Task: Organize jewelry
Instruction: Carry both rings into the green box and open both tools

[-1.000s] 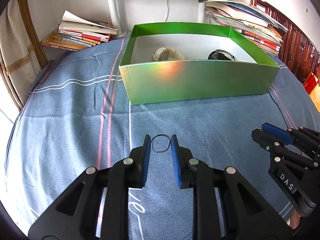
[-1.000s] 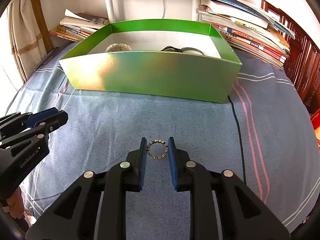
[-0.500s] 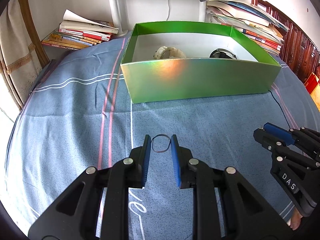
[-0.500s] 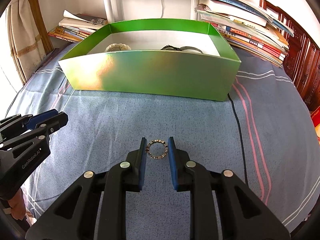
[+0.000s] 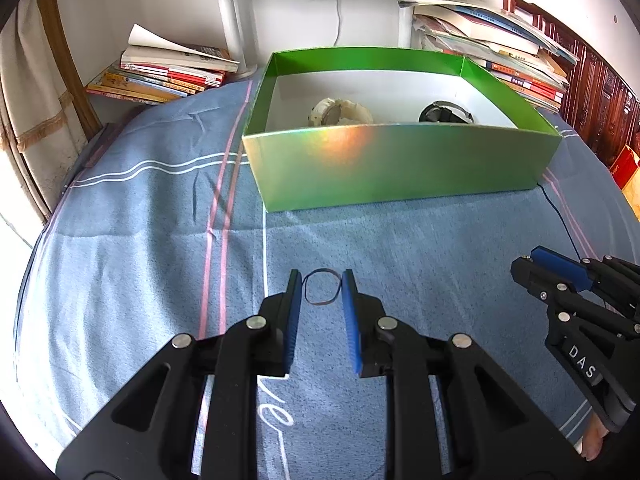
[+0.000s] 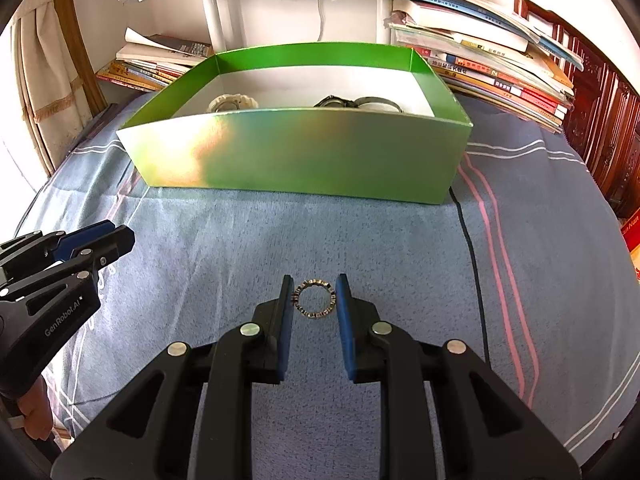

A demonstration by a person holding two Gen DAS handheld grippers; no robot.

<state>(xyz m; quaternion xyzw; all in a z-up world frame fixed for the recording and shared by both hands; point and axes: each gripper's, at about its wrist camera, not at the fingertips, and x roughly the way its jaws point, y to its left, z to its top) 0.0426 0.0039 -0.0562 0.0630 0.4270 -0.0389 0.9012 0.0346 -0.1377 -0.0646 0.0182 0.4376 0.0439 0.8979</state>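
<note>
Both tools share one build: matte black plastic frames with triangular cut-outs and two long fingers faced on the inside with ribbed blue pads. On the left tool (image 5: 322,292), four round silver screw heads sit across the linkage behind the fingers, two per finger. The right tool (image 6: 314,296) shows the same four silver heads. Seen from the side, the left tool carries white "GenRobot.AI" lettering along its frame, and the right tool carries a small label reading "DAS" below its smaller screws.

Box (image 5: 400,168) on bedspread (image 5: 140,220), watches (image 5: 340,111) inside, books (image 5: 168,76) behind.
</note>
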